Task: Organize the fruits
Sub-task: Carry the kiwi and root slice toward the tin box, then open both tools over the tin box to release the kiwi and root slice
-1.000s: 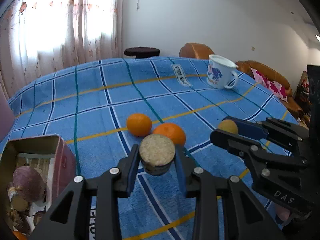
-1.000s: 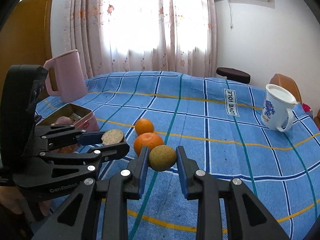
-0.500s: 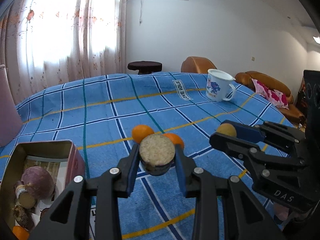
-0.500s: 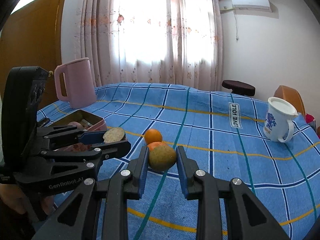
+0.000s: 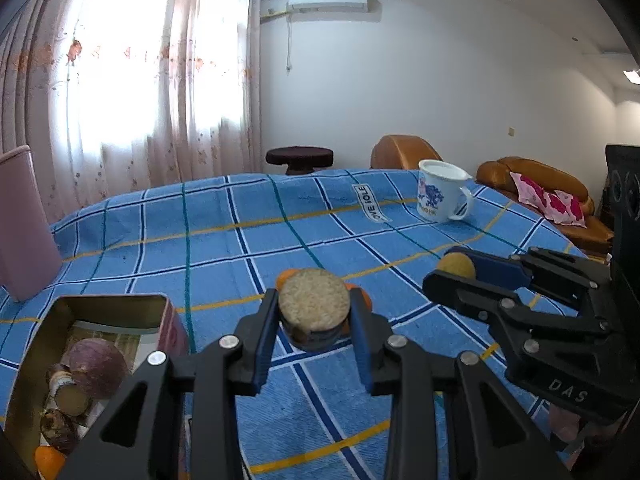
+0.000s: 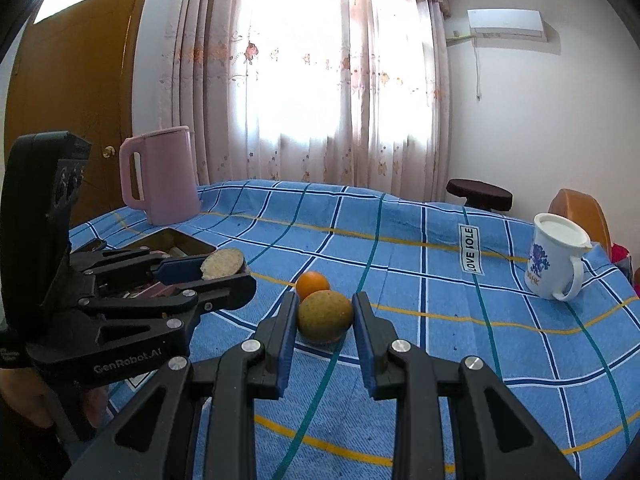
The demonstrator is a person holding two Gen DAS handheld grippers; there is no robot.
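Here, your left gripper (image 5: 314, 318) clamps a cut fruit (image 5: 313, 300), the tin (image 5: 108, 306) lower-left; your right gripper (image 6: 325, 314) pinches a brown fruit (image 6: 325, 314).

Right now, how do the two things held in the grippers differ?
The left gripper holds a cut fruit showing a flat, pale, grainy face; the right gripper holds a whole fruit, round with smooth yellow-green skin. The cut fruit has a dark rind below its face; the whole fruit is one colour all over. Both are clamped between blue pads above the blue checked cloth.
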